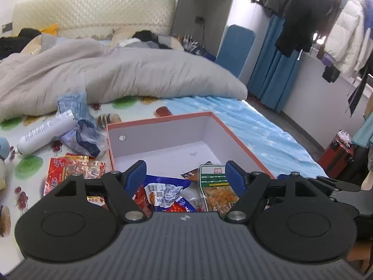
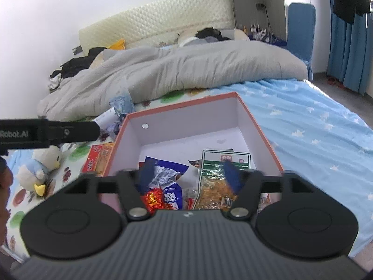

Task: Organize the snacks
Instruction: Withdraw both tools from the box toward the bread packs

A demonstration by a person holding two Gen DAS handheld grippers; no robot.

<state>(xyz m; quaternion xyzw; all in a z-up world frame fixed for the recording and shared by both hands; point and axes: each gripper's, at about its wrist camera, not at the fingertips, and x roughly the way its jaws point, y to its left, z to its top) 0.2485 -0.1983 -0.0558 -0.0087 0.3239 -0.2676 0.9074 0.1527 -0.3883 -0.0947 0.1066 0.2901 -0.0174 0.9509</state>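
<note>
An open orange-rimmed box (image 1: 163,119) (image 2: 186,102) with a white inside sits on the bed. It holds several snack packets: a green and clear packet (image 1: 215,186) (image 2: 216,184), a blue and white packet (image 1: 165,192) (image 2: 167,177) and a small dark packet (image 1: 190,175) (image 2: 194,163). Red packets (image 1: 70,170) (image 2: 98,158) lie on the sheet left of the box. My left gripper (image 1: 186,170) is open and empty over the box's near end. My right gripper (image 2: 188,170) is open and empty above the same packets. The left gripper's side (image 2: 51,131) shows in the right wrist view.
A white bottle (image 1: 44,133) and crumpled blue wrappers (image 1: 79,126) (image 2: 121,105) lie left of the box. A plush penguin (image 2: 39,165) sits at the left. A grey duvet (image 1: 105,79) (image 2: 186,70) lies behind the box. A red suitcase (image 1: 338,154) stands on the floor at the right.
</note>
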